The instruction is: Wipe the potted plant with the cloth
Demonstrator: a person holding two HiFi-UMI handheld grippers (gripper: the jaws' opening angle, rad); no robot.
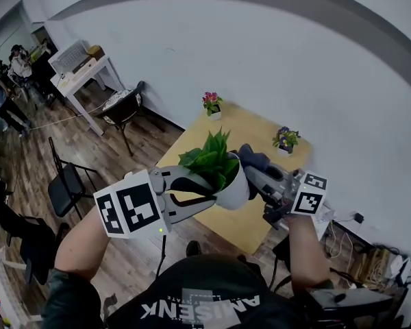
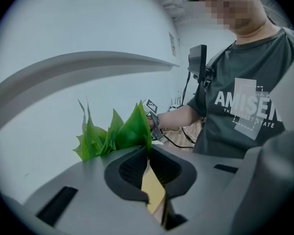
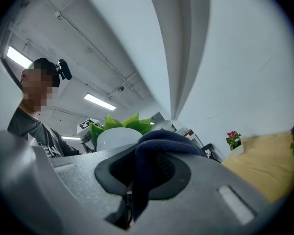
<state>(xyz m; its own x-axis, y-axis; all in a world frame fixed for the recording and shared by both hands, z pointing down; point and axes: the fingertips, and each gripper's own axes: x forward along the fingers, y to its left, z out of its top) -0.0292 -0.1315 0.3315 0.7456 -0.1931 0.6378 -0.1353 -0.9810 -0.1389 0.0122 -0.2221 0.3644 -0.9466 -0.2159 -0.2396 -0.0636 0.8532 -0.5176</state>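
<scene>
now potted plant (image 1: 222, 172) is pinched at its leaves by l. gripper (image 1: 204, 184); cloth (image 1: 252, 158) is clamped in r. gripper (image 1: 258, 175), just beside pot.

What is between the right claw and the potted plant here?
Only the dark cloth, pinched in the right claw; the right gripper view shows it bulging up in front of the potted plant.

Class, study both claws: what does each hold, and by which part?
Left claw: the potted plant, by a leaf. Right claw: the dark cloth, by a bunched fold.
</scene>
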